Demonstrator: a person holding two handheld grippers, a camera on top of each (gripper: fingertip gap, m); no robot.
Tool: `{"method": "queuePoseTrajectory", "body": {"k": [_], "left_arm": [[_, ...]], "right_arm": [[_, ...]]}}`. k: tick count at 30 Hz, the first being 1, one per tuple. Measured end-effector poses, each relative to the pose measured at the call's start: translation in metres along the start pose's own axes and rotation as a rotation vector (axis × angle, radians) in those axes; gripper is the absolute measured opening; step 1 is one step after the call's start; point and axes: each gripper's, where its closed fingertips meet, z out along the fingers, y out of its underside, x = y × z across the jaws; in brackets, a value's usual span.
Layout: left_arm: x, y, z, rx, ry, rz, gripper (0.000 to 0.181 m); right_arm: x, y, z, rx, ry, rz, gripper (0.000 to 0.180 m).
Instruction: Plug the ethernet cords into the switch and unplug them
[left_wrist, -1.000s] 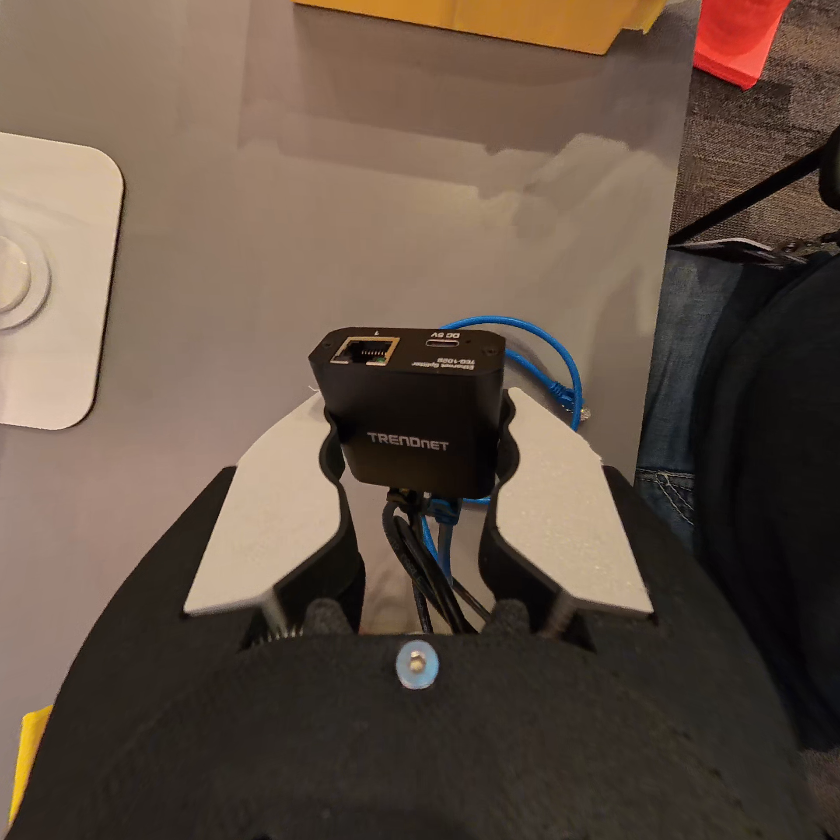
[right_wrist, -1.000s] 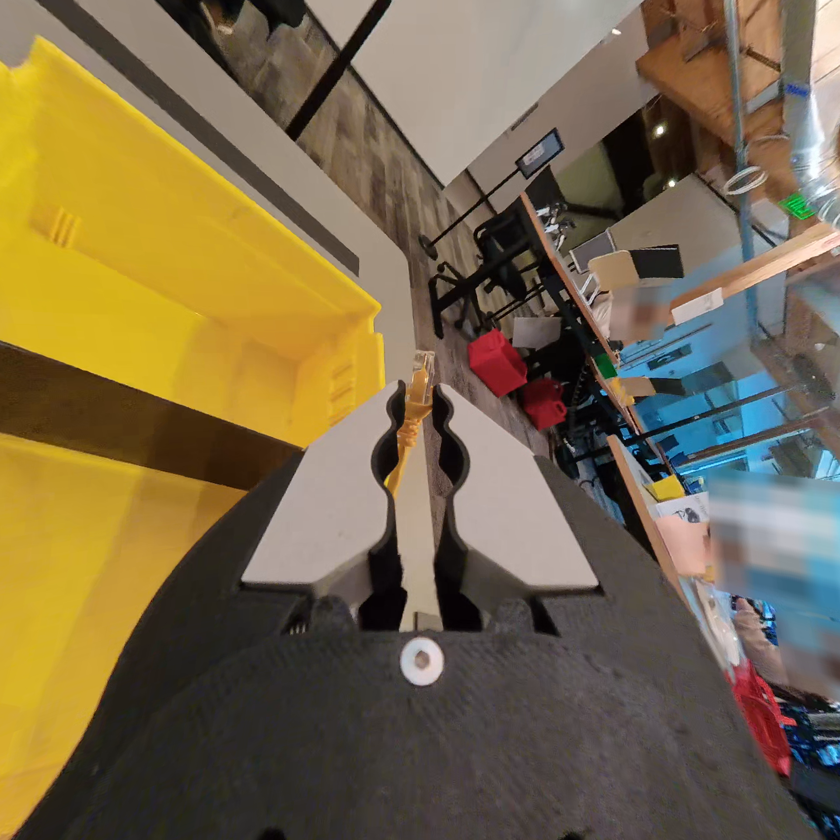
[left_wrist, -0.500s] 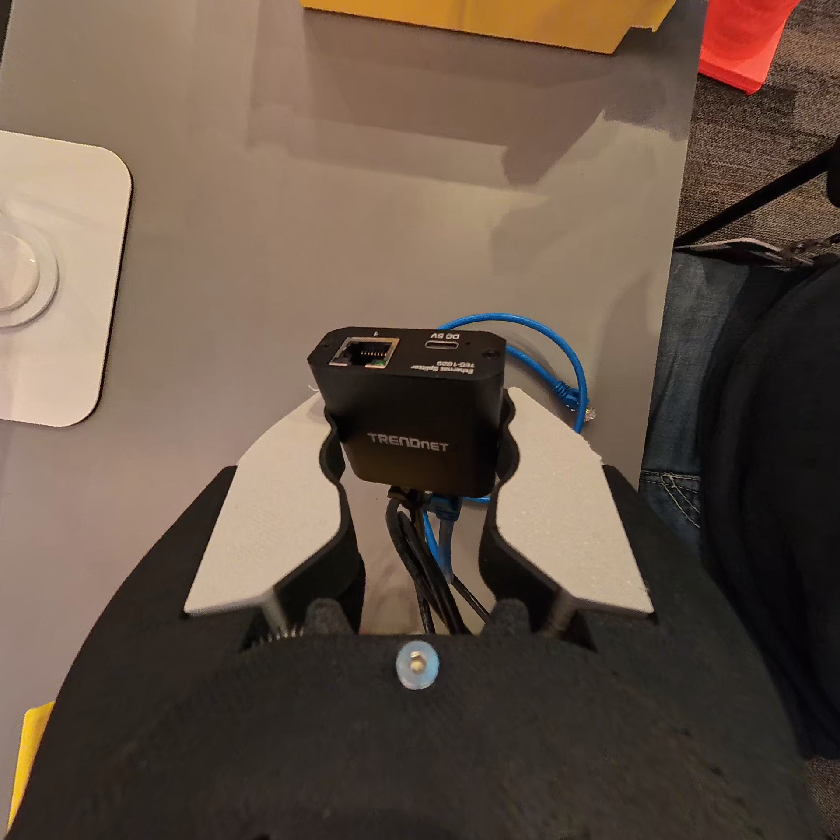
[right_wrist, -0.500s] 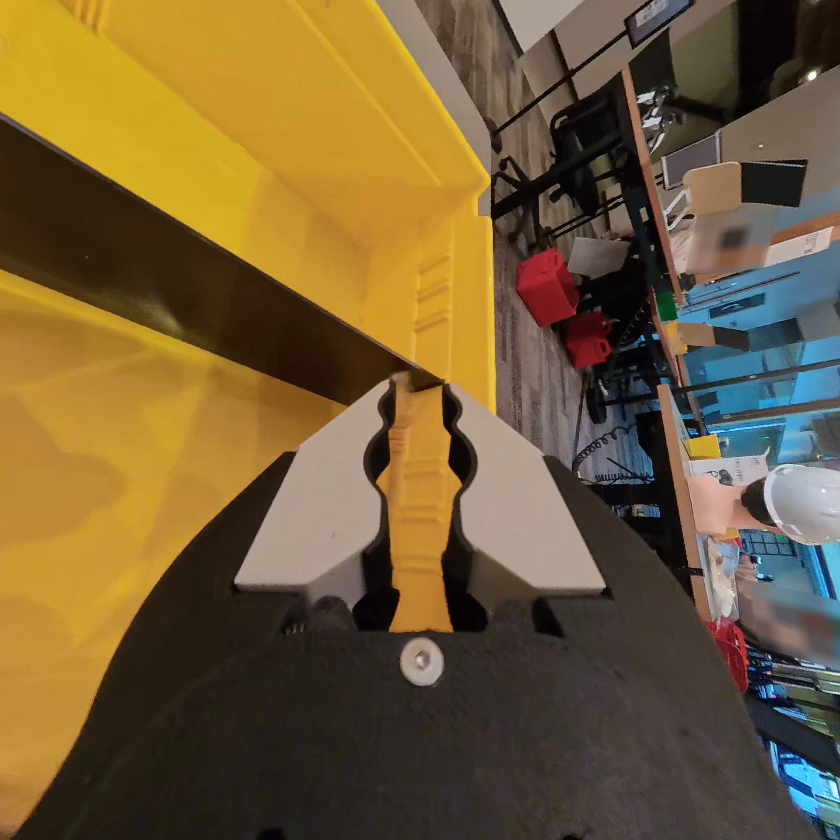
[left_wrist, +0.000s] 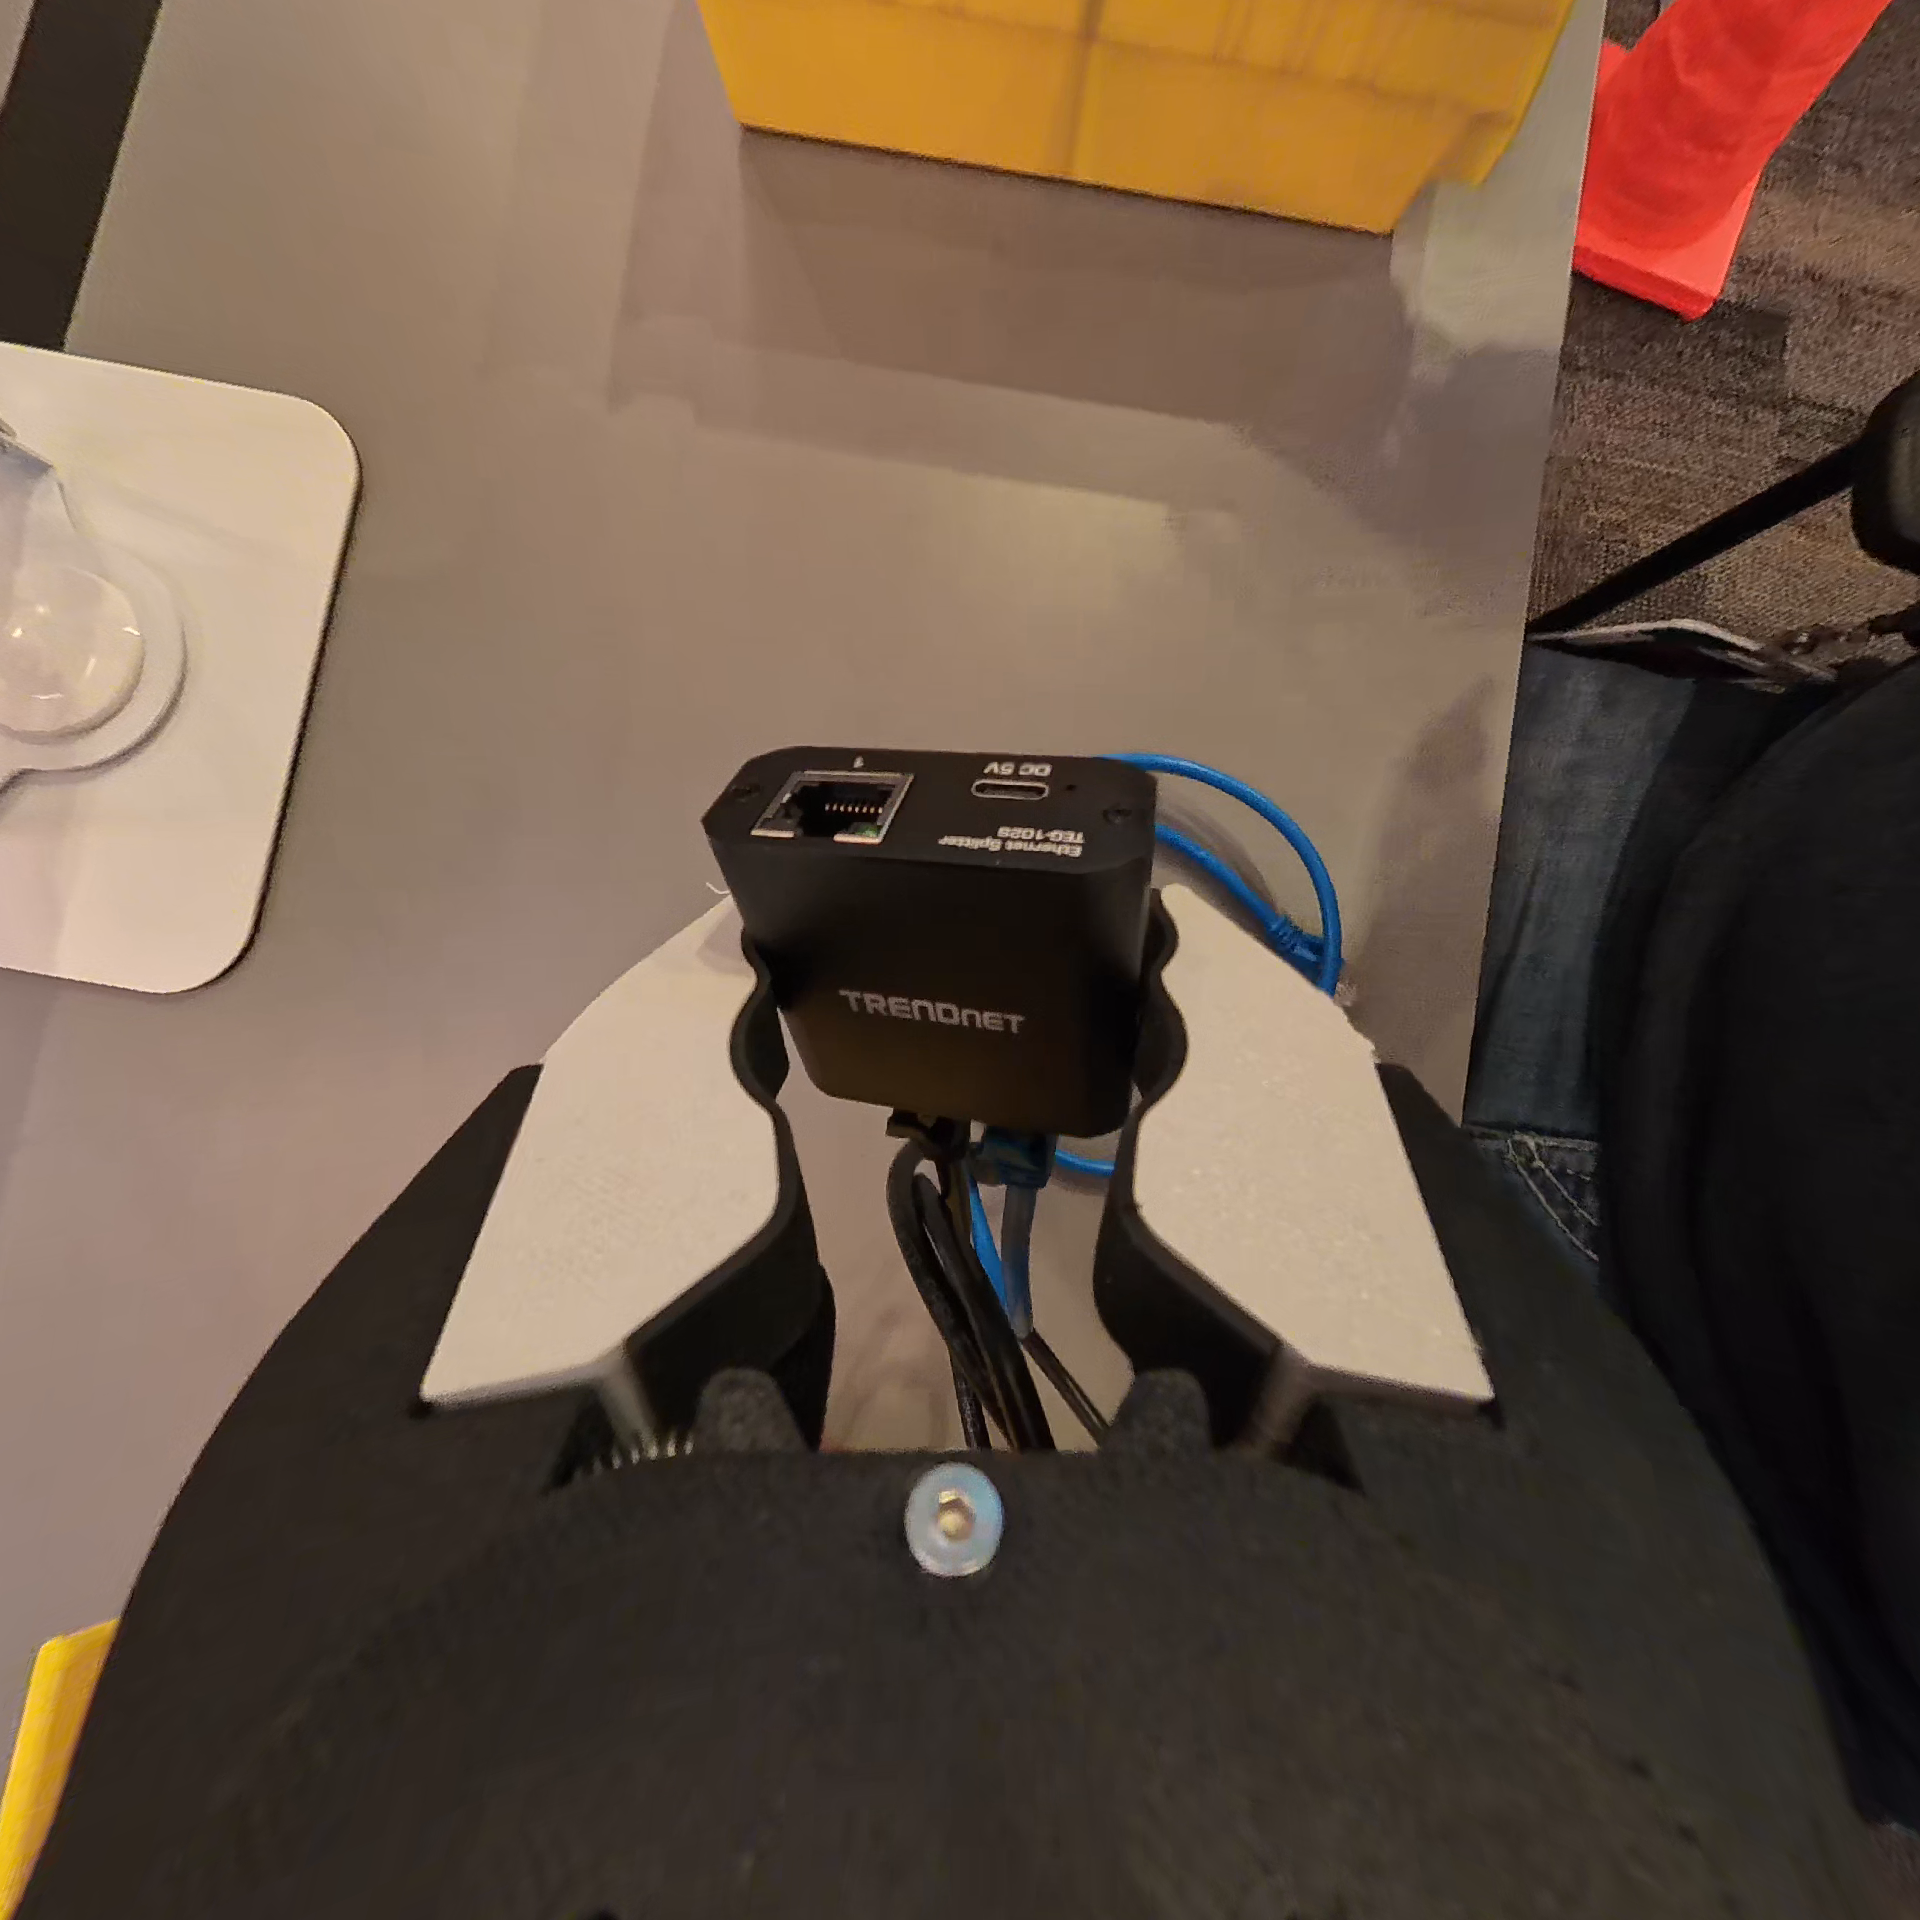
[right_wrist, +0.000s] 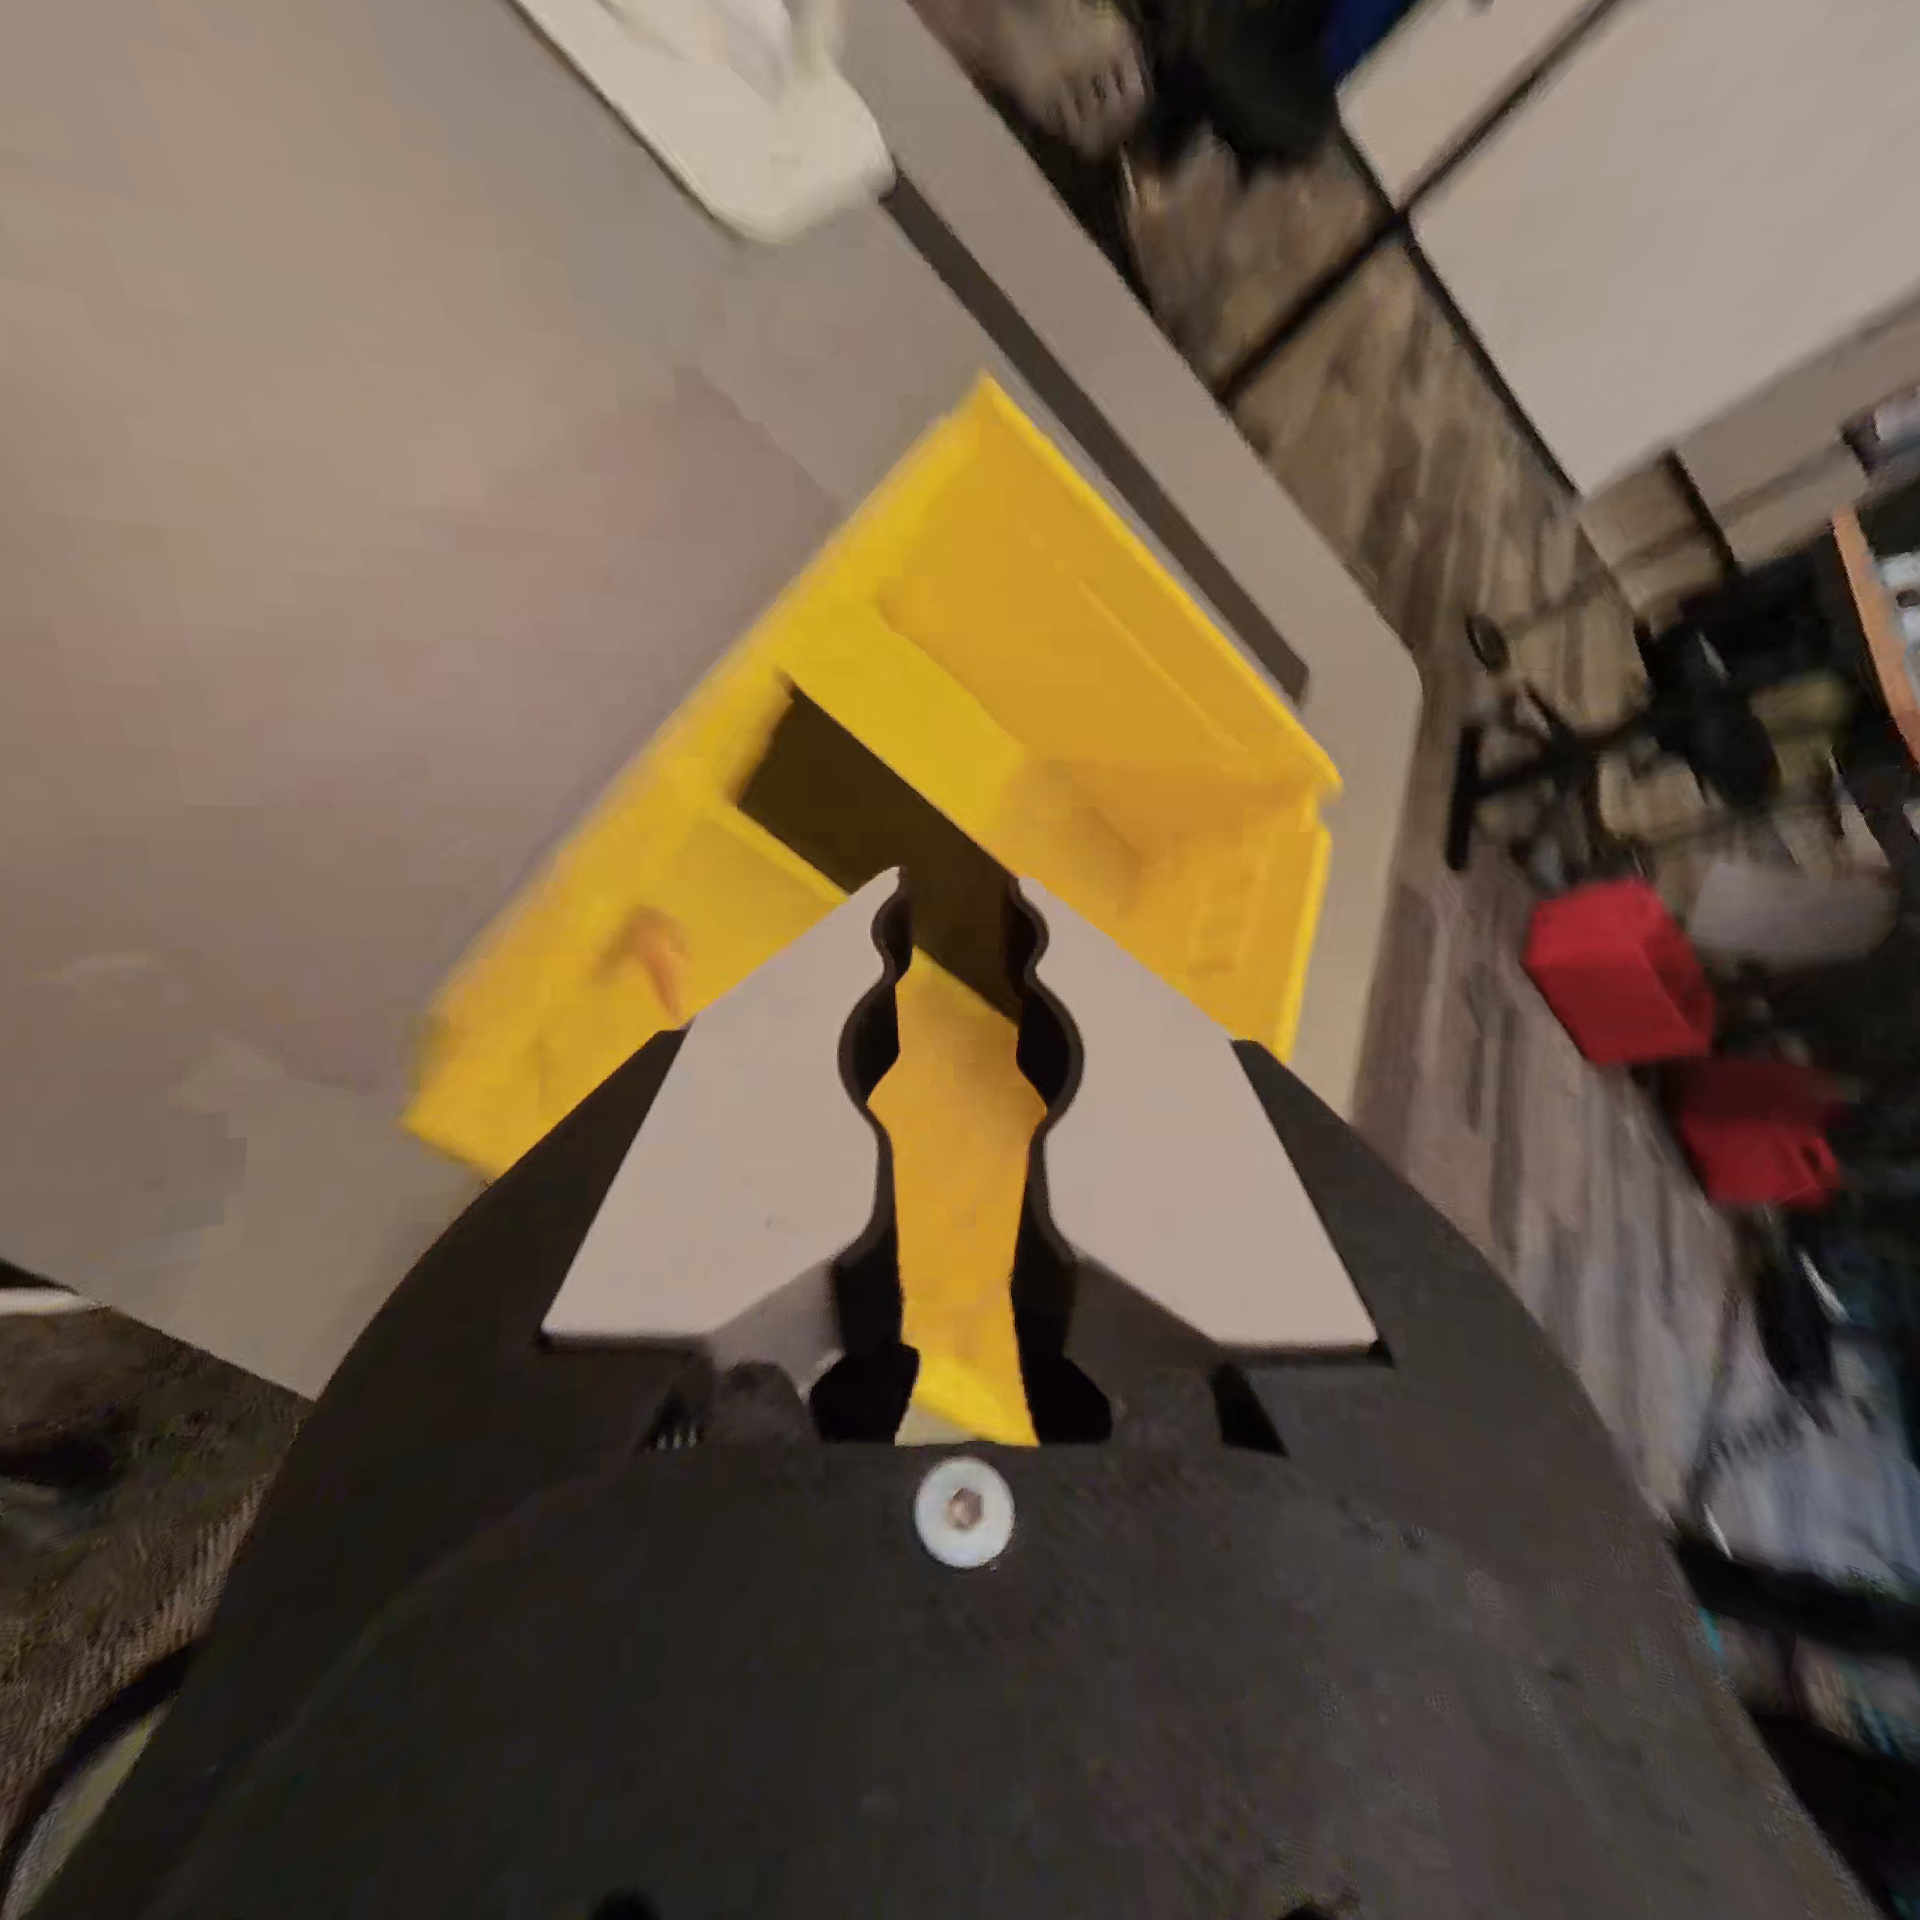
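The left gripper (left_wrist: 954, 1023) was clamped on the switch (left_wrist: 935, 935), its jaws pressing the black box's two sides and holding it above the table (left_wrist: 831, 499). A black cord (left_wrist: 951, 1299) and a blue cord (left_wrist: 1013, 1226) ran out of the switch's near face, between the fingers; the blue one looped out on the right, its free plug (left_wrist: 1311, 951) lying near the table edge. The far face showed one bare port (left_wrist: 826, 805). Farther left lay a white card (left_wrist: 156, 675) with a clear blister, and at the far edge stood a yellow bin (left_wrist: 1122, 104). A person's jeans (left_wrist: 1538, 852) showed at the right. The right gripper (right_wrist: 958, 883) had its jaws a little apart with nothing between them, hanging over the yellow bin (right_wrist: 1039, 644) and its black divider (right_wrist: 831, 800). An orange cord (right_wrist: 649, 951) lay blurred in the bin. Red bins (right_wrist: 1621, 987) sat on the floor beyond.
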Motion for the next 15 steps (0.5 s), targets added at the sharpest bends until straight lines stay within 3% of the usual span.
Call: {"method": "queuePoseTrajectory", "body": {"k": [1,4,7,10,15], "left_arm": [[-0.001,-0.003,0.0,0.017,-0.006,-0.006,0.065],[-0.005,-0.017,-0.003,0.098,-0.023,-0.033,0.065],[-0.013,-0.038,-0.008,0.239,-0.068,-0.091,0.065],[-0.02,-0.048,-0.01,0.311,-0.149,-0.095,0.065],[-0.022,-0.048,-0.007,0.245,-0.376,0.058,0.065]], "right_arm": [[-0.019,-0.024,-0.003,0.077,-0.058,-0.003,0.017],[-0.089,-0.095,-0.006,0.276,-0.238,-0.055,0.028],[-0.14,-0.146,0.002,0.394,-0.298,-0.125,0.041],[-0.168,-0.195,0.006,0.513,-0.418,0.031,0.041],[-0.17,-0.252,0.028,0.584,-0.649,0.391,0.049]]}}
